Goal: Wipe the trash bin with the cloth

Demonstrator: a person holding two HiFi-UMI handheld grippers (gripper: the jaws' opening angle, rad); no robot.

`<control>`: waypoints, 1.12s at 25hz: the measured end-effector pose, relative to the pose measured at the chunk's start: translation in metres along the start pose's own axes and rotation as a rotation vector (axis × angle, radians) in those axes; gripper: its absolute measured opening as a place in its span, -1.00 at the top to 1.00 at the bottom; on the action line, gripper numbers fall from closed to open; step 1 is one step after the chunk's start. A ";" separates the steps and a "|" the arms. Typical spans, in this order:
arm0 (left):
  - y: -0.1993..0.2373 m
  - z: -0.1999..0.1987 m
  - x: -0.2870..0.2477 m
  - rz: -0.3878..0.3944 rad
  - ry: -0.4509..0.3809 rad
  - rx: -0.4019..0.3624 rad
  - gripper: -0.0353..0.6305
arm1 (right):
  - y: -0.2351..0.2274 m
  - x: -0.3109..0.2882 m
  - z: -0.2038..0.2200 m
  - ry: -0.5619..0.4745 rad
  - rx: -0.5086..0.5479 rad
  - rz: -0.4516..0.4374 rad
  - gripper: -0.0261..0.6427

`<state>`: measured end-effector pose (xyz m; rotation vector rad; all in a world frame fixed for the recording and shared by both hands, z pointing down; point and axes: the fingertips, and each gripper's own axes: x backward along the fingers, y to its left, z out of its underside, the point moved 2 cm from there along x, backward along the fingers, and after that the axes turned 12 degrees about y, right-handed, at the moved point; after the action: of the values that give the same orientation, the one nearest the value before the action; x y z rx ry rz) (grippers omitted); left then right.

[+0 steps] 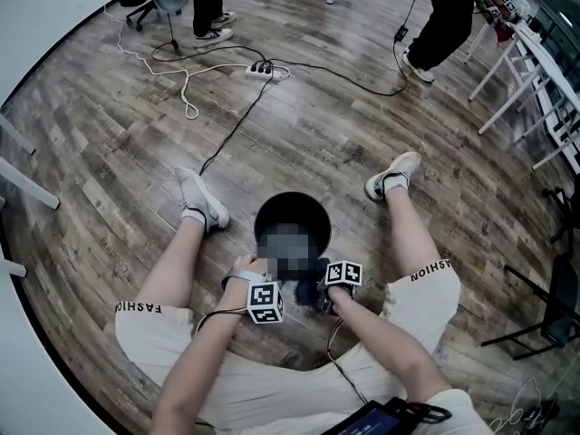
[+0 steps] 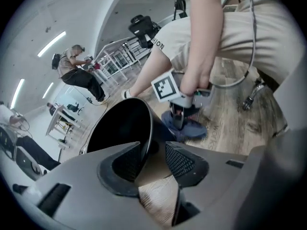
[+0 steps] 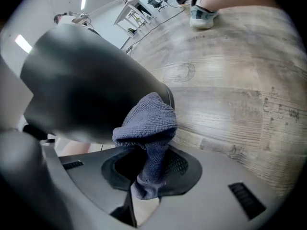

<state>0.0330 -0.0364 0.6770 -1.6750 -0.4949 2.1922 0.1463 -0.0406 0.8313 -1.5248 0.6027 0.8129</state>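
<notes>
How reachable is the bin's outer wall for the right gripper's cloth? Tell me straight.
Likely yes. The right gripper is shut on the cloth, whose bunched end sits right by the bin and its dark wall, nothing between.

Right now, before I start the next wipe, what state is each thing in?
trash bin: on the floor, no lid, rim between the left tool's jaws.
cloth: bunched, clamped in the right tool, looks to touch the bin's lower outer wall.
left tool: open, straddling the rim; one pad at the wall, the other clear.
right tool: shut on the cloth.
</notes>
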 end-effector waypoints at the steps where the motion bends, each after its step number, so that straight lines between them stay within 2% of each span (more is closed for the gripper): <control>1: 0.003 0.008 0.000 0.001 0.008 -0.021 0.43 | 0.008 0.010 0.003 0.008 0.020 -0.004 0.66; 4: 0.008 0.022 0.002 0.022 -0.020 -0.016 0.43 | 0.038 0.044 0.012 0.016 0.117 -0.023 0.66; 11: 0.001 0.008 -0.004 0.032 -0.053 0.019 0.42 | 0.113 0.118 0.020 -0.042 0.357 -0.087 0.66; 17: 0.005 0.002 -0.005 0.011 -0.075 0.044 0.42 | 0.149 0.128 0.027 -0.039 0.524 -0.074 0.66; 23: 0.000 -0.019 -0.004 -0.006 -0.098 0.069 0.45 | 0.142 0.105 0.021 -0.028 0.486 -0.074 0.66; 28: -0.002 -0.020 -0.004 -0.005 -0.128 0.088 0.46 | 0.124 0.074 0.020 0.010 0.424 -0.082 0.66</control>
<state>0.0533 -0.0352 0.6760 -1.4949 -0.4284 2.2927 0.0930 -0.0294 0.6967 -1.1572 0.6673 0.5702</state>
